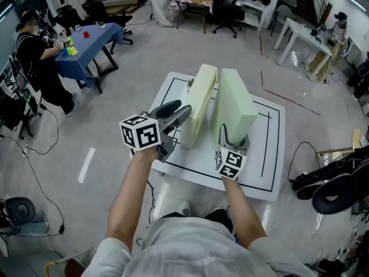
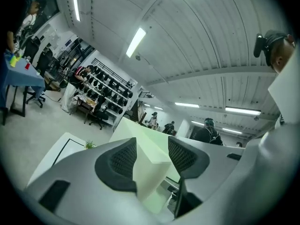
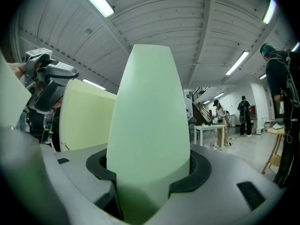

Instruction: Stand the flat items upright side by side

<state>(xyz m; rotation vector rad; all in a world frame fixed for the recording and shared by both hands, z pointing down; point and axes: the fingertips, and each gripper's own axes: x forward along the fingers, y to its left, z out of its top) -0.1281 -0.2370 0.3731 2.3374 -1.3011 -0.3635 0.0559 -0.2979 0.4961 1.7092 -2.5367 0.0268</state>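
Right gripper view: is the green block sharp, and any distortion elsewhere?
Right gripper view: fisheye bulges the green block into a cone, near end soft and shaded. Left gripper view: dark corners, yellow block soft. Head view: evenly lit, sharp.

Open workshop under strip lights.
I see a pale grey floor [image 1: 144, 56] all round. Far left stands a blue table [image 1: 95, 39] with a person [image 1: 34, 51] beside it, far right a white table [image 1: 302, 36]. Black office chairs [image 1: 225, 7] line the far side, and long ceiling lights [image 2: 136, 41] run along a ribbed ceiling [image 3: 187, 22].
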